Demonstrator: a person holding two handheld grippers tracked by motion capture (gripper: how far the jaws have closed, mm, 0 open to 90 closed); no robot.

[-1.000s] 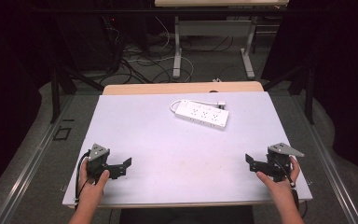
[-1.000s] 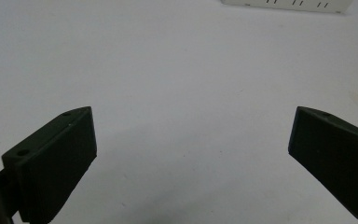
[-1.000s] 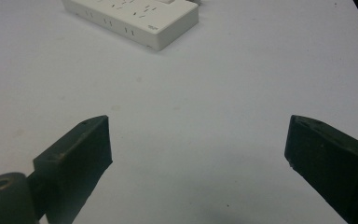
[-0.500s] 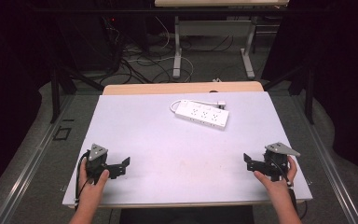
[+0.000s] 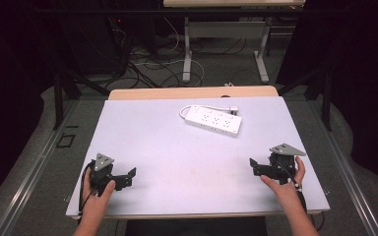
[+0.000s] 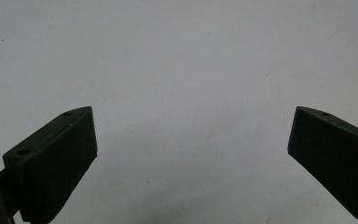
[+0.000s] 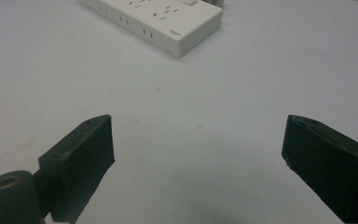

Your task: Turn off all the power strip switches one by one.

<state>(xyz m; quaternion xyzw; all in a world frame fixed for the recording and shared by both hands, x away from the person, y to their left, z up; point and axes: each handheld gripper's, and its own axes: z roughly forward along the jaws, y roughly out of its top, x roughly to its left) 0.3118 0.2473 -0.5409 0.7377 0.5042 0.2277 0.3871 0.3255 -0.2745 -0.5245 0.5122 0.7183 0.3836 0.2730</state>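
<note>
Since a second ago my right gripper (image 5: pixel 252 164) has slid a little inward along the near edge of the table (image 5: pixel 147 132), while my left gripper (image 5: pixel 130 175) and the power strip (image 5: pixel 211 119) sit where they were.

That power strip, white with several sockets and a short white cord curling off one end, lies flat on the far half of the table, well ahead of both grippers and nearer to my right one. In the right gripper view it rests ahead and a bit to the left of the jaws (image 7: pixel 151 18), with bare table between, so I judge the right gripper is lined up to go for it first.

Both grippers are spread wide with nothing between the jaws; in the left gripper view (image 6: pixel 191 135) plain table surface lies beyond them. I keep them low at the near corners, each pointing toward the middle, because that leaves a clear run forward to the strip and keeps my hands out of each other's way. Its slanted lie suggests I should turn my wrist to close across its narrow width.
</note>
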